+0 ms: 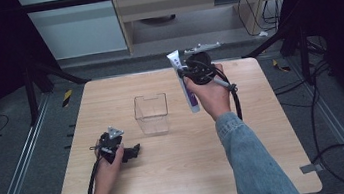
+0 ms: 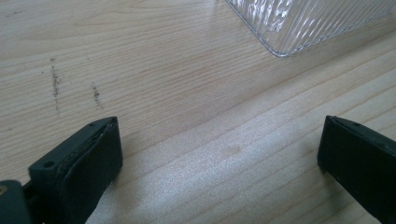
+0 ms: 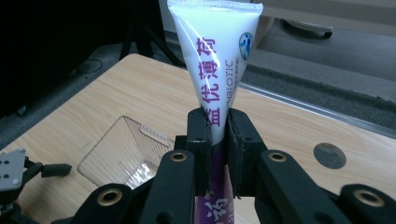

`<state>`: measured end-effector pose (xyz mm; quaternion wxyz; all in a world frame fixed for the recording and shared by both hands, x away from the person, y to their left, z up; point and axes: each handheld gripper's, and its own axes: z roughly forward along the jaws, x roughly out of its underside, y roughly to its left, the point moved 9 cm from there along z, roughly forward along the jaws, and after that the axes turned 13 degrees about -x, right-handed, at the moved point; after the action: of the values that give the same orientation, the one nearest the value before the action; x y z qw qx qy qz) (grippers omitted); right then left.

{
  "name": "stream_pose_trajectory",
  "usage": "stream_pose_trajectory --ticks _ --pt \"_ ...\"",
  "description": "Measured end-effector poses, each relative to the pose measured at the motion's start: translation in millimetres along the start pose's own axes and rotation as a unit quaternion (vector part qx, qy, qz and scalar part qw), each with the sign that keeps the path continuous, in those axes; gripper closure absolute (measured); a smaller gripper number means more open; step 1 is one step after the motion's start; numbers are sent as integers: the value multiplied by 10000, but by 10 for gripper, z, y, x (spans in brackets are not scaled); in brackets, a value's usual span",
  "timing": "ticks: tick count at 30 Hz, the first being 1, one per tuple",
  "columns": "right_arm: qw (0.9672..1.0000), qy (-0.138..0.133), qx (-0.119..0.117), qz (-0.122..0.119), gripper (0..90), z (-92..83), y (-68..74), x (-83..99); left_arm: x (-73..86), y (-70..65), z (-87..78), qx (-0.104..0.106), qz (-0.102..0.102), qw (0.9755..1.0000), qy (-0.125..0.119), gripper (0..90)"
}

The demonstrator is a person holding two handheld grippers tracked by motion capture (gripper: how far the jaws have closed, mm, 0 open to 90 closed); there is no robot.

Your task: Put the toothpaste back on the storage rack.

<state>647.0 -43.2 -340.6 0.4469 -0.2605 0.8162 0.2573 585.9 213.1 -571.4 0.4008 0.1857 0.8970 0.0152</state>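
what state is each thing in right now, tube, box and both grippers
tube: held up off the table, clamped mid-body, crimped end up
box: upright on the table, open at the top, looks empty
right gripper: shut on the tube, raised above the table's far side
left gripper: open, nothing between its jaws, low over the table near the box
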Motion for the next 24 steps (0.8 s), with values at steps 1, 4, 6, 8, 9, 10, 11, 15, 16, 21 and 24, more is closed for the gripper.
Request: stream_pose_trajectory --ticks 1,4,6,8,9,10,11,15,16,21,24 --pt "10000 0 0 0 805 0 0 0 0 0 0 0 0 10000 0 0" --pt "10000 -67 -14 -27 804 22 27 -40 0 0 0 0 -1 10000 -1 0" --pt "9999 -143 -33 -56 804 55 58 -87 0 0 0 -1 -1 10000 -1 0" --pt "9998 -186 -46 -66 804 73 73 -113 0 0 0 0 -2 10000 -1 0" --pt "9998 -186 -46 -66 804 73 73 -113 0 0 0 0 -2 10000 -1 0" --pt "9997 -211 -49 -72 804 79 79 -122 0 0 0 -1 0 10000 -1 0" --pt "9996 -254 -69 -90 804 99 93 -147 0 0 0 -1 0 10000 0 0" --pt "9995 -285 -77 -118 804 112 109 -169 0 0 0 -1 1 10000 1 0" --pt "9994 -312 -81 -130 804 117 120 -183 0 0 0 0 3 10000 1 0" --pt "9991 -374 -89 -157 804 127 142 -205 0 0 0 -1 2 10000 2 0" --pt "9989 -432 -98 -166 804 131 158 -219 0 0 0 0 1 10000 0 0"
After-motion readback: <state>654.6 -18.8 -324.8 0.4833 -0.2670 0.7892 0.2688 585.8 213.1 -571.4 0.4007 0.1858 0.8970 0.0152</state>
